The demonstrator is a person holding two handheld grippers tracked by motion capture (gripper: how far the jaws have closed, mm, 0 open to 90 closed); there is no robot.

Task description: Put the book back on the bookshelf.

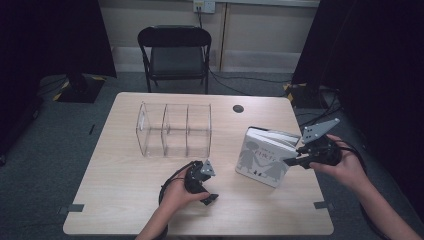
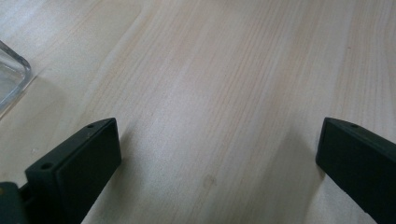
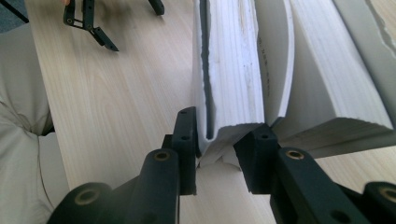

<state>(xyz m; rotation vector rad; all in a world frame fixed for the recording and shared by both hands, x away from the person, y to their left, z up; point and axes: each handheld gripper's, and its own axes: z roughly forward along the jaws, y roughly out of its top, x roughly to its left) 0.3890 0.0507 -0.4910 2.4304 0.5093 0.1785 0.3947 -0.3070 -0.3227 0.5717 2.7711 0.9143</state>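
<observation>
High view: book point(image 1: 263, 159) near table's point(image 1: 125, 210) right edge, tilted; clear organizer point(image 1: 174, 129) mid-table. Left gripper view: left gripper point(image 2: 217, 154) wide, empty. Right gripper view: right gripper point(image 3: 219, 144) clamps book's cover and some pages; grip deeper before lifting.

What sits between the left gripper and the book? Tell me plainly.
Nothing: in the high view, bare tabletop separates the left gripper from the book, which the right gripper pinches at its edge.

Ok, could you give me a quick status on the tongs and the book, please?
Right tongs shut on the book, cover and some pages pinched. Left tongs open, empty, over bare table. Clear organizer standing apart, nothing blocking.
</observation>
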